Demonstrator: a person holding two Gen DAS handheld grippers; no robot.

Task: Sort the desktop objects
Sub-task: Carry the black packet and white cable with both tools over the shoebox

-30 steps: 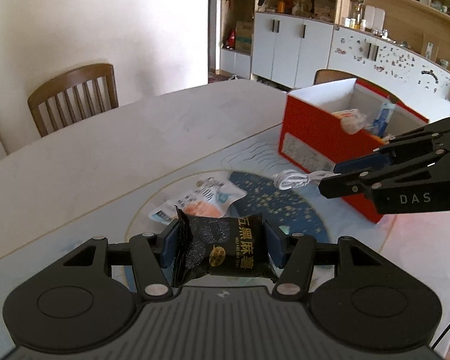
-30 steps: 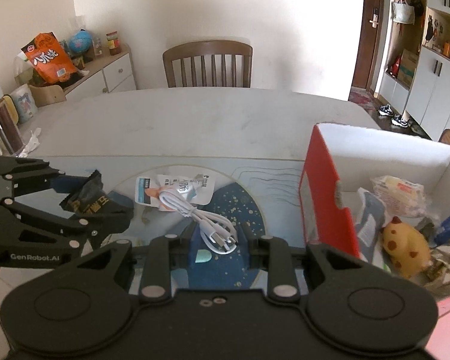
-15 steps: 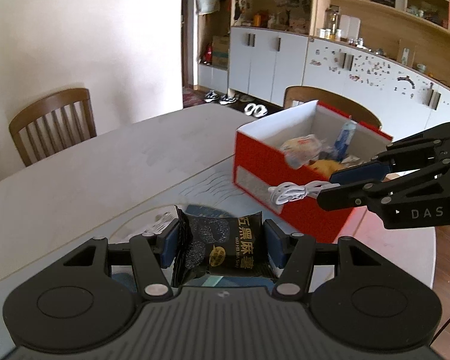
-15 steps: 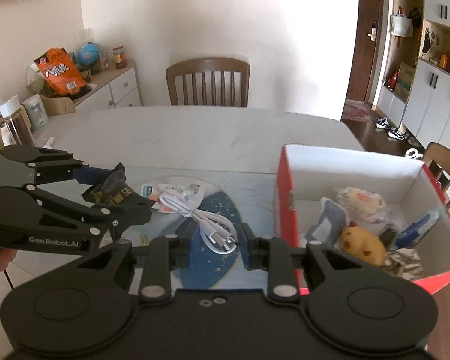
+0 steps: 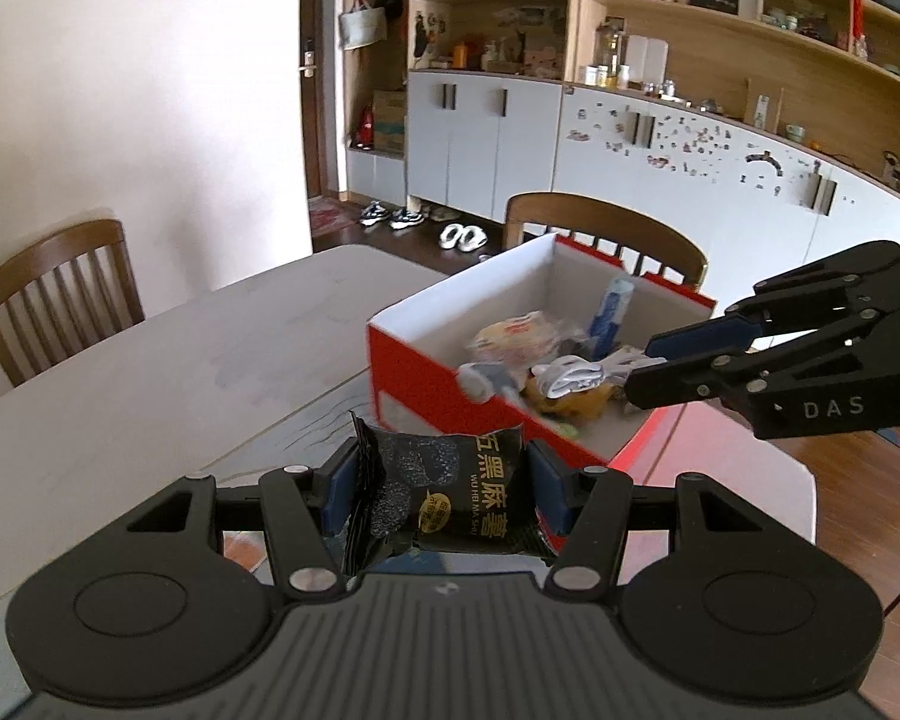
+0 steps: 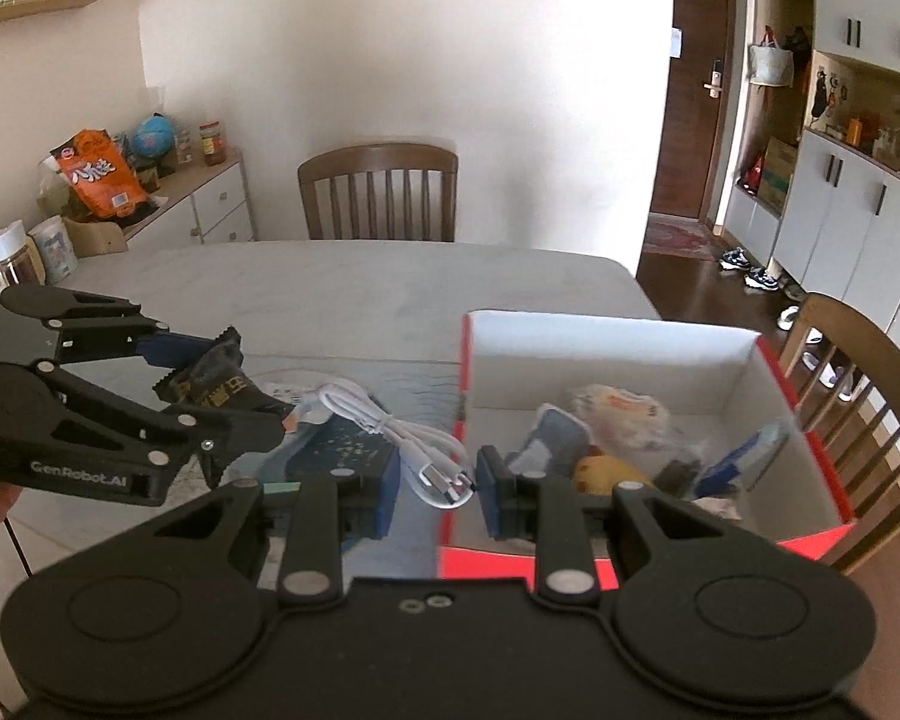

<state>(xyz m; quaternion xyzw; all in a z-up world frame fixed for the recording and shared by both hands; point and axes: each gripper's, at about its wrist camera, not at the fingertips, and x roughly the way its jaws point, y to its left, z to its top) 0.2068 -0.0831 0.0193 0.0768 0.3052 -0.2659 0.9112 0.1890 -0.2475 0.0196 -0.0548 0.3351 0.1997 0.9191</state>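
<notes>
My left gripper (image 5: 444,483) is shut on a black snack packet (image 5: 456,504) with gold lettering, held in the air just short of the red box (image 5: 420,390). My right gripper (image 6: 441,486) is shut on a coiled white USB cable (image 6: 384,423). It hangs over the left wall of the box (image 6: 606,330). The left wrist view shows the right gripper (image 5: 648,363) with the cable (image 5: 570,375) above the box's contents. The right wrist view shows the left gripper (image 6: 222,387) with the packet (image 6: 210,384) to the left of the cable.
The box holds a pale snack bag (image 6: 618,411), a yellow toy (image 6: 606,474), a blue tube (image 6: 744,450) and other items. A sachet (image 6: 282,390) lies on the dark round mat (image 6: 342,450). Wooden chairs (image 6: 378,192) (image 6: 858,396) stand at the table's far and right sides.
Both grippers have risen and swung towards the red box, each still holding its load. The cable has gone from over the mat to the box's edge.
</notes>
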